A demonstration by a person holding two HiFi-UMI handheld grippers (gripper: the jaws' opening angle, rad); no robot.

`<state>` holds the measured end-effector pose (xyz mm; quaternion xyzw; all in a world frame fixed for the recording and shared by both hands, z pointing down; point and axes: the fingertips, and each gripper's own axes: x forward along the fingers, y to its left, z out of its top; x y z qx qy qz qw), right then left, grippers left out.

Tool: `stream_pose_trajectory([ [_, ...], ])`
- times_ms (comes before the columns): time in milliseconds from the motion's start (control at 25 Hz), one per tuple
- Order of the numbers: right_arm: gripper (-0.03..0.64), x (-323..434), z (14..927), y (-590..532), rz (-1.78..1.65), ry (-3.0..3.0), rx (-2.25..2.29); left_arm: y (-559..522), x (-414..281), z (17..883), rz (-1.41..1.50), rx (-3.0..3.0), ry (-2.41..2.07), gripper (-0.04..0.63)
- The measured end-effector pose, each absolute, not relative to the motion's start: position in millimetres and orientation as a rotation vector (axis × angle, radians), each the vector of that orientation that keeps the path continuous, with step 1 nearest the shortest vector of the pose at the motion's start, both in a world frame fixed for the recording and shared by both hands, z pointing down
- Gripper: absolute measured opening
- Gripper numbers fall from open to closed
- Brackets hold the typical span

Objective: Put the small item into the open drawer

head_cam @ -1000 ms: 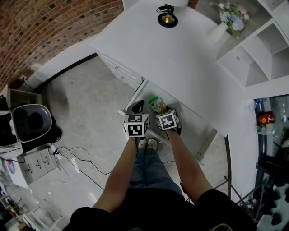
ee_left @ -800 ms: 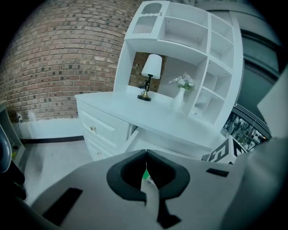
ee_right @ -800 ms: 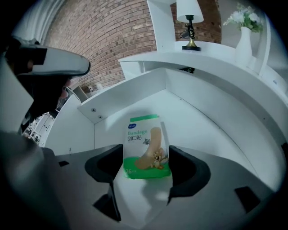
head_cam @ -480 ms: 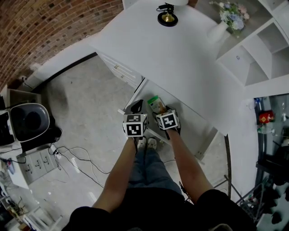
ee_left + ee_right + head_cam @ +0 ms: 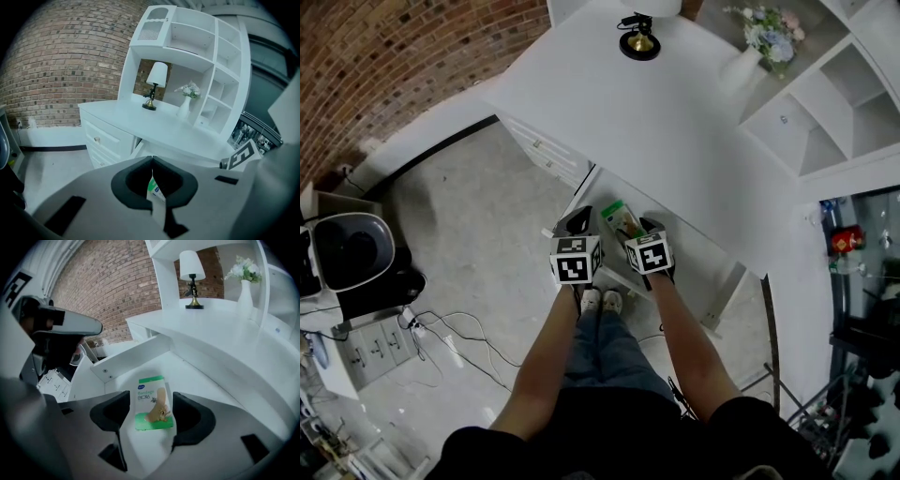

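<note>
The small item is a green and white bandage box (image 5: 151, 404) lying flat on the floor of the open white drawer (image 5: 133, 356). In the head view the box (image 5: 622, 218) lies near the left end of the drawer (image 5: 698, 261). My right gripper (image 5: 150, 414) hangs just above the box and is open. Its jaws have just been closing a little, and the box shows in the gap below them with the pads off it. It sits right of the box in the head view (image 5: 651, 229). My left gripper (image 5: 151, 159) is shut and empty, over the drawer's left front corner (image 5: 578, 221).
The white desk top (image 5: 675, 122) overhangs the drawer and carries a lamp (image 5: 638, 42) and a vase of flowers (image 5: 750, 52). Open shelves (image 5: 825, 103) stand at the right and closed drawers (image 5: 546, 150) at the left. Cables (image 5: 459, 337) and a dark bin (image 5: 347, 248) are on the floor.
My right gripper has lifted slightly over the box, which stays on the drawer floor. My left gripper has hardly moved. The head view has shifted a little.
</note>
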<state>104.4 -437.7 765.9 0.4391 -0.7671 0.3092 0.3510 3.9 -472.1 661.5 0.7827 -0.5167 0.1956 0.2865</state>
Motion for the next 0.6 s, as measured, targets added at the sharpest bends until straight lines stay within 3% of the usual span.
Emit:
stream_pose_trajectory([
  [600,0.046,160,559,-440,0.562,-2.323,1.669,-476,14,515,0.336,2.411,-1.427,0.021],
])
